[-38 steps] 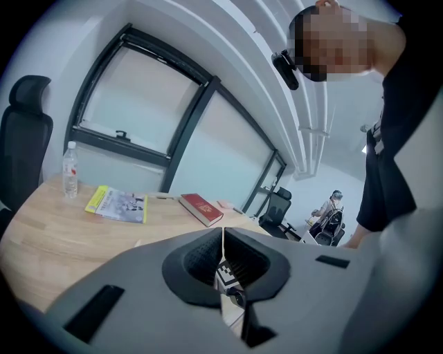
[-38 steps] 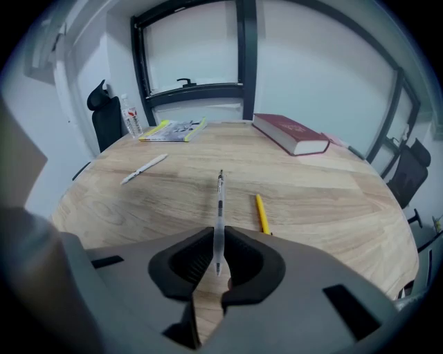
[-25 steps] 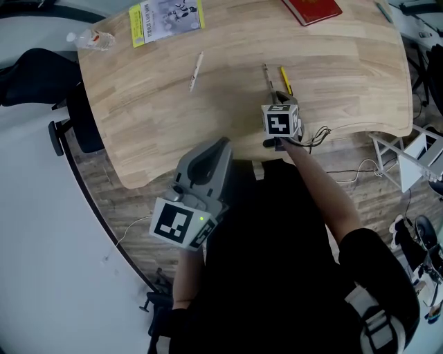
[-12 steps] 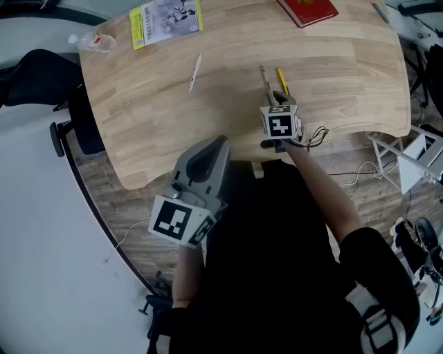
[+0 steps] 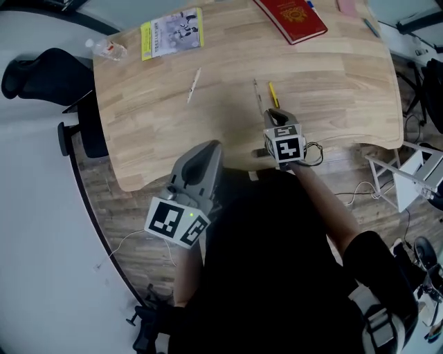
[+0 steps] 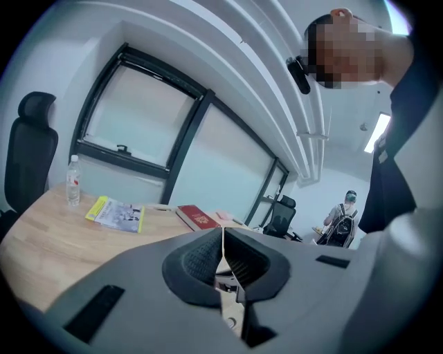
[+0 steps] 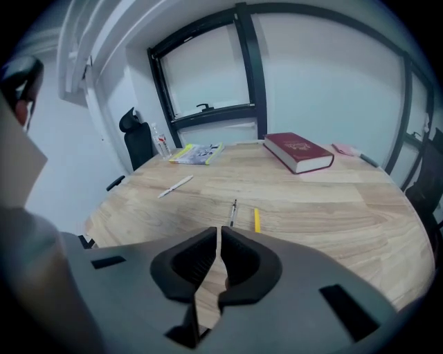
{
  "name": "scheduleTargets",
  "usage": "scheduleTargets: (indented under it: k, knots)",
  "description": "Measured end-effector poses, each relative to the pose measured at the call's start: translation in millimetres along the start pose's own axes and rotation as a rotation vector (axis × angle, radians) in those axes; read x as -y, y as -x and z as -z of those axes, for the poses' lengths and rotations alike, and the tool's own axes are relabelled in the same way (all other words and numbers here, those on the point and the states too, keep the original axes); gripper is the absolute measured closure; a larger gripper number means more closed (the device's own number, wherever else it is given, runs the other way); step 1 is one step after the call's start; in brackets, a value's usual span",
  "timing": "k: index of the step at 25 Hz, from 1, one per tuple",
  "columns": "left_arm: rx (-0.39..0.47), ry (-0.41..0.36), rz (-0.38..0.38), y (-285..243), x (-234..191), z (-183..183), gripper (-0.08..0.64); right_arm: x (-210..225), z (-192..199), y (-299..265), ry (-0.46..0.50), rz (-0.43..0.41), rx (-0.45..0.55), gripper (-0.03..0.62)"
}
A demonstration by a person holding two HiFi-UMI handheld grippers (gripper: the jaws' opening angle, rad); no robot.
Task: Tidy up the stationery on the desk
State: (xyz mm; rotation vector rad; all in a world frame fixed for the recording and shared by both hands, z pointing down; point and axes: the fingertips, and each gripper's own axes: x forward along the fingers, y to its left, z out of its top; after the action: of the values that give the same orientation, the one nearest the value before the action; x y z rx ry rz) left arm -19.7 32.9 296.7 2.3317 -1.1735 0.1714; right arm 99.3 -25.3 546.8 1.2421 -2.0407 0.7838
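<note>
Where the pale wooden desk (image 5: 332, 90) is taken from the head view, both tools show at its near edge.

- Left gripper (image 5: 210, 146): grey, over the near rim. Its own view has the jaws drawn together to a hairline, with nothing in them.
- Right gripper (image 5: 275, 113): just short of the pens. Its own view has the jaws all but together and holding nothing; they have just been closing.
- White pen (image 5: 194, 84): lying alone, left of centre.
- Slim dark pen (image 5: 257, 93) and short yellow pencil (image 5: 273, 95): side by side, just beyond the right gripper's tips. All three writing items appear in the head and right gripper views only.
- Red hardback book (image 5: 291, 19): far side, flat on the desk.
- Yellow-spined booklet (image 5: 172, 32): far left, with a clear plastic bottle (image 5: 109, 49) near it at the corner. The left gripper view shows the bottle upright.
- Black office chair (image 5: 28, 72): beside the desk's left end.
- Standing person with a backpack (image 6: 340, 220): distant, in the left gripper view alone.
</note>
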Motion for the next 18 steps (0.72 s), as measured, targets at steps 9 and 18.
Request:
scheduleTargets:
  k: [9, 18]
  knots:
    - [0.043, 0.023, -0.098, 17, 31, 27, 0.523, 8, 5, 61, 0.007, -0.153, 0.080, 0.571]
    - [0.056, 0.020, -0.202, 46, 20, 30, 0.523, -8, -13, 109, 0.010, -0.304, 0.155, 0.572]
